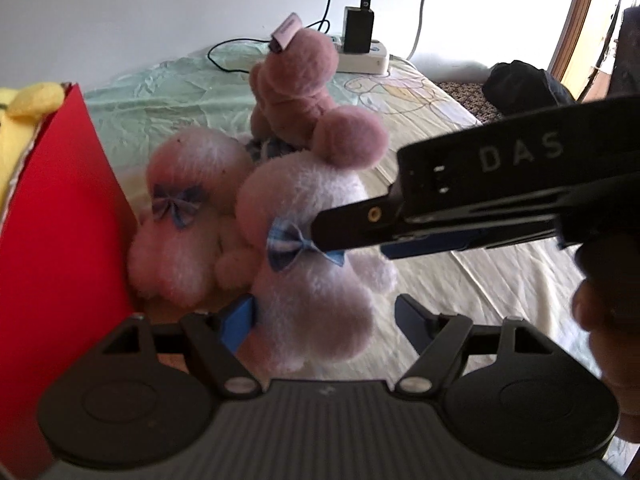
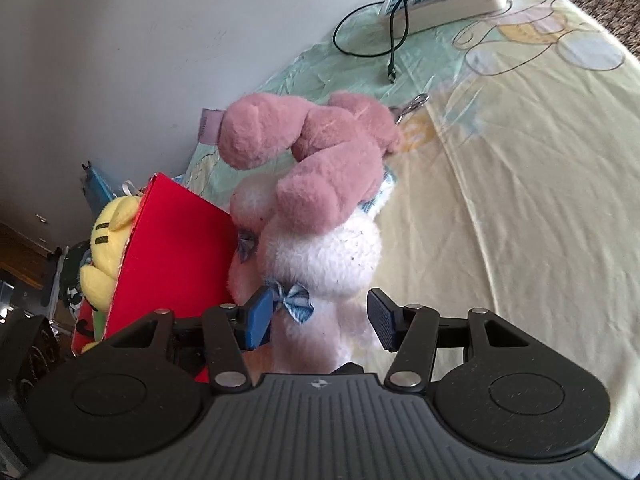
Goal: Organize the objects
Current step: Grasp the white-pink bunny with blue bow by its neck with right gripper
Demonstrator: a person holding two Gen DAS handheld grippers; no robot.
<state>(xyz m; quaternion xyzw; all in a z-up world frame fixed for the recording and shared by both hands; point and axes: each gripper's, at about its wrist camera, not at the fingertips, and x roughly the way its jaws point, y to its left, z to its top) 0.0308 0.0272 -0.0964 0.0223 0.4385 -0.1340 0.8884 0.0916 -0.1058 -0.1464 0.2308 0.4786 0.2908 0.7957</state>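
A fluffy white-pink plush (image 1: 312, 280) with small blue bows lies on the bed next to a red box (image 1: 60, 220). A darker pink plush (image 1: 296, 84) leans on it from behind. My left gripper (image 1: 324, 324) is open, its blue pads on either side of the pale plush's lower end. My right gripper (image 1: 352, 240) reaches in from the right near one bow. In the right wrist view the right gripper (image 2: 320, 318) is open around the pale plush (image 2: 332, 252), with the darker plush (image 2: 320, 148) on top. The red box (image 2: 176, 248) holds a yellow plush (image 2: 104, 248).
A white power strip (image 1: 360, 60) with a black charger and a loose cable lies at the bed's far edge by the wall. A dark bag (image 1: 520, 84) sits beyond the bed on the right. A hand (image 1: 608, 320) holds the right gripper. Bare yellow sheet (image 2: 500, 200) spreads to the right.
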